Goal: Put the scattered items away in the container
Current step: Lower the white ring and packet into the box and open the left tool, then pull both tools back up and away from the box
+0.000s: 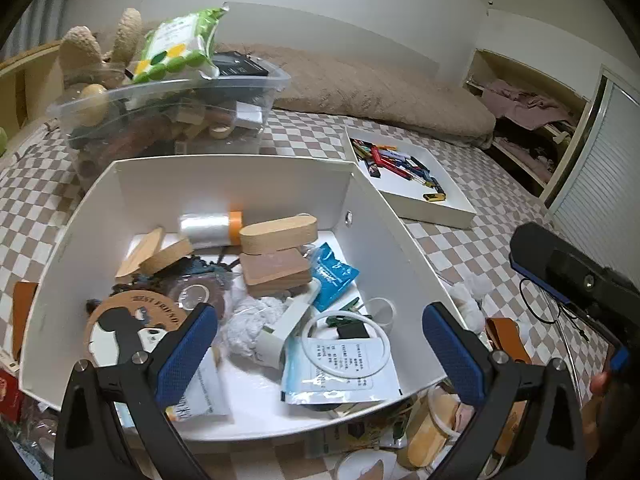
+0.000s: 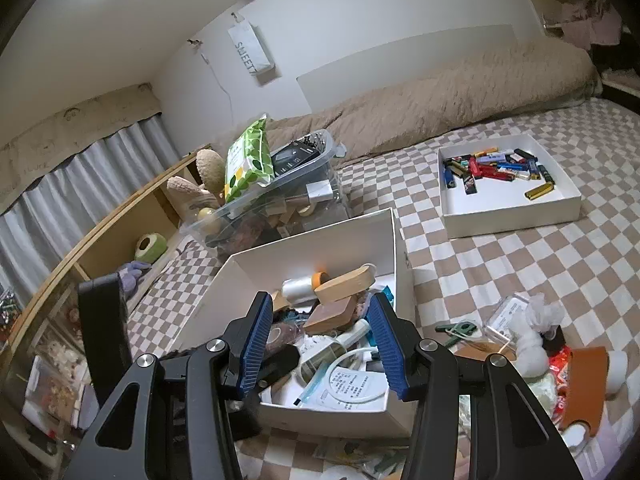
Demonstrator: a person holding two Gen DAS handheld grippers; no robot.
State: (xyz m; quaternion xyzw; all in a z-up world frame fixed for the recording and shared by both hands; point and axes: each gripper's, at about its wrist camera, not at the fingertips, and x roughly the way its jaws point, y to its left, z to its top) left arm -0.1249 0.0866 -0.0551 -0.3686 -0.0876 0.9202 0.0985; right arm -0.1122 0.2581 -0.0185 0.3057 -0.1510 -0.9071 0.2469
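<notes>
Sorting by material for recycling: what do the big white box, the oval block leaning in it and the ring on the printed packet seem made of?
White box: likely paperboard, matte, with thin flat walls and sharp folded corners. Oval block: looks like light unfinished wood, pale tan with faint grain. Ring: probably white plastic or silicone, smooth and thin; the look leaves it open.

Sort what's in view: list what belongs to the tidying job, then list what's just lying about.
Job:
white box, the container
left gripper, open, empty
right gripper, nothing held
green clip on the bedspread
orange leather piece
white cotton wad

Lying about:
clear plastic bin
tray of lighters
brown blanket
</notes>
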